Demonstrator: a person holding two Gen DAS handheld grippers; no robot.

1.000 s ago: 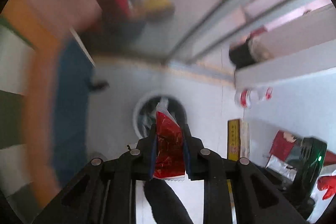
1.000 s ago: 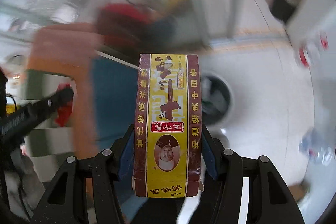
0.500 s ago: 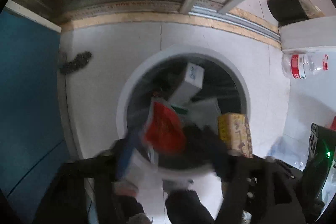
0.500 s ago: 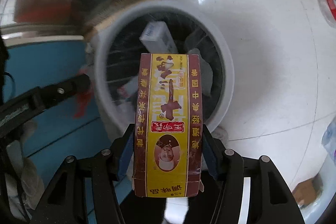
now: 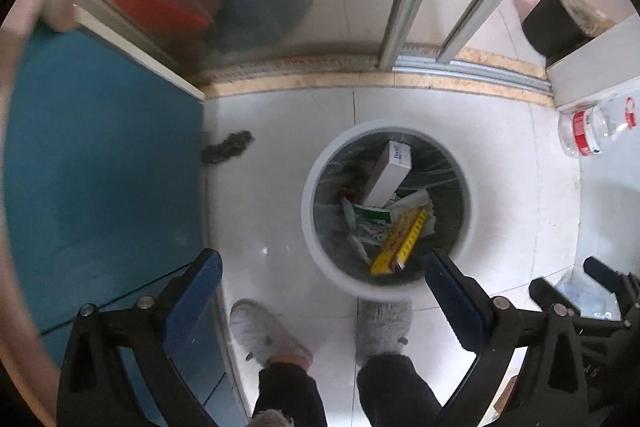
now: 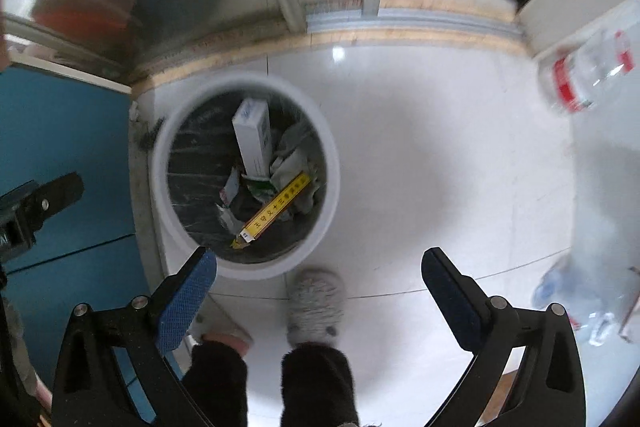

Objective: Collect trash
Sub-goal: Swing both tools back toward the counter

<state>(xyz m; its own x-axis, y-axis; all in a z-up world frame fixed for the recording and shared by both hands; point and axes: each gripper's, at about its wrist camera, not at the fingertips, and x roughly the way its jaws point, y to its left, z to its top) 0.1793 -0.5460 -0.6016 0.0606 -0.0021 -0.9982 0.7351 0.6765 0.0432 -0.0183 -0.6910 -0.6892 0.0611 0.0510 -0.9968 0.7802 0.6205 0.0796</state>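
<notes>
Both tools hang above the waste bin (image 5: 387,287), and both carry nothing. The left tool (image 5: 322,277) has its two blue pads spread wide apart, and the right tool (image 6: 318,273) is spread in the same way. The drop step looks finished: a yellow seasoning box (image 5: 398,238) lies slanted inside the bin, on top of crumpled paper and wrappers, and a white carton (image 5: 389,173) leans against the far inner wall of the bin. I cannot find any red wrapper with certainty among the things in the bin.

The next step, in my judgement, is to go for more trash. A clear plastic bottle with a red label (image 5: 598,129) lies on the floor to the right of the bin, well apart from it, near a white wall edge. A second clear bottle (image 6: 560,291) seems to lie on the near right side of the bin, but it is blurred. To reach either one, a tool must swing right and go down low to the floor.

Both tools point almost straight down. The person's grey slippers (image 5: 384,323) stand just beside the near rim of the bin.
</notes>
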